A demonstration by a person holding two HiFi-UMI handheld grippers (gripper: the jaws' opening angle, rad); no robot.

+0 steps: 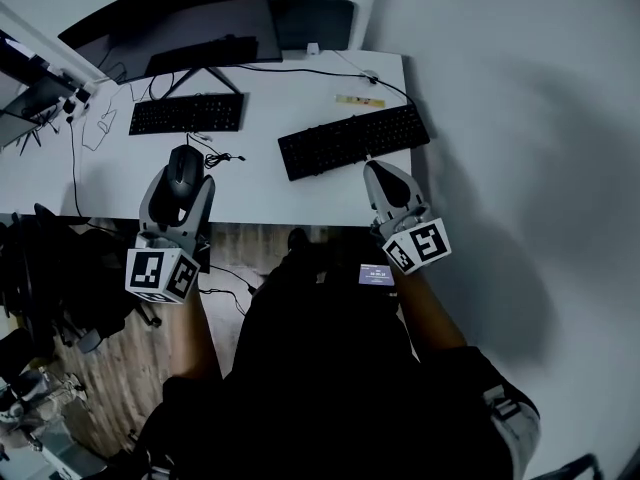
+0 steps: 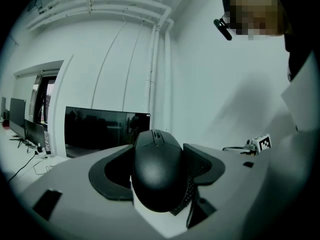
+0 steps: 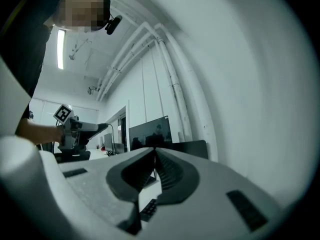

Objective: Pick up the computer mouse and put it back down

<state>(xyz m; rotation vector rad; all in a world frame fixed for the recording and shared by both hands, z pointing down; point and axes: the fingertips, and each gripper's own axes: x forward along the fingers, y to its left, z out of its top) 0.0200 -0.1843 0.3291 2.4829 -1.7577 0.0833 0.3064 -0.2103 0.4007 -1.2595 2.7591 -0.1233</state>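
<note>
My L gripper (image 1: 183, 182) is clamped on the mouse (image 2: 159, 174), left of the nearer keyboard (image 1: 352, 140). My R gripper (image 1: 379, 173): jaws together, nothing btwn, just beside that keyboard's right end.

**Left gripper (image 1: 184, 190) holding the computer mouse (image 1: 183, 171) at a white desk (image 1: 262, 196)**
Its jaws hold the black mouse by the sides near the desk's front edge (a thin cable (image 1: 222, 156) curls just beside it). The right gripper (image 1: 384, 178), jaws together, sits near one black keyboard (image 1: 352, 140); a second keyboard (image 1: 186, 114) lies before the dark monitor (image 1: 170, 18).
</note>
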